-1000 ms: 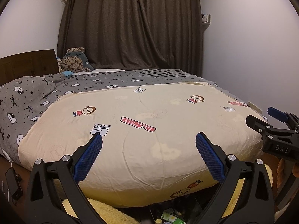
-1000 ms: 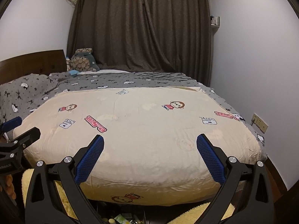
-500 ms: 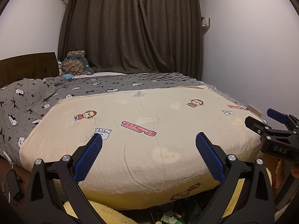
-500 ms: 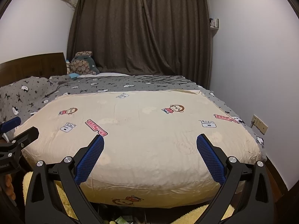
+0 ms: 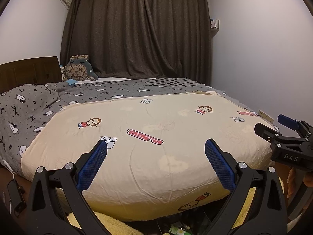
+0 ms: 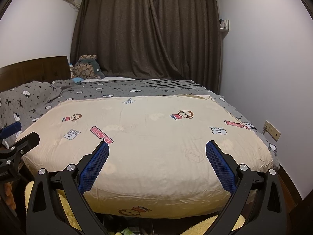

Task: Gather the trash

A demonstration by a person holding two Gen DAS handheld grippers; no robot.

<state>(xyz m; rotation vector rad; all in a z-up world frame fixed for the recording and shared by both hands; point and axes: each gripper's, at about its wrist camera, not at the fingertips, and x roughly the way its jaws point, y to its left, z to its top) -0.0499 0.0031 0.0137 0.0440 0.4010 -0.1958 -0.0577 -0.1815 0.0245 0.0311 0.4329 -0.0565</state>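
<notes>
Both views have tilted upward over the last second, showing more curtain (image 5: 137,29). Left gripper (image 5: 156,156) and right gripper (image 6: 157,157) hover with jaws apart and empty; the trash (image 5: 177,229) lies below the bed (image 5: 148,166), unapproached.

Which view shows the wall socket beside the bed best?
The right wrist view: the wall socket sits unobstructed on the right wall, with a cable plugged in. In the left wrist view it is smaller, farther off, close behind the right gripper.
</notes>
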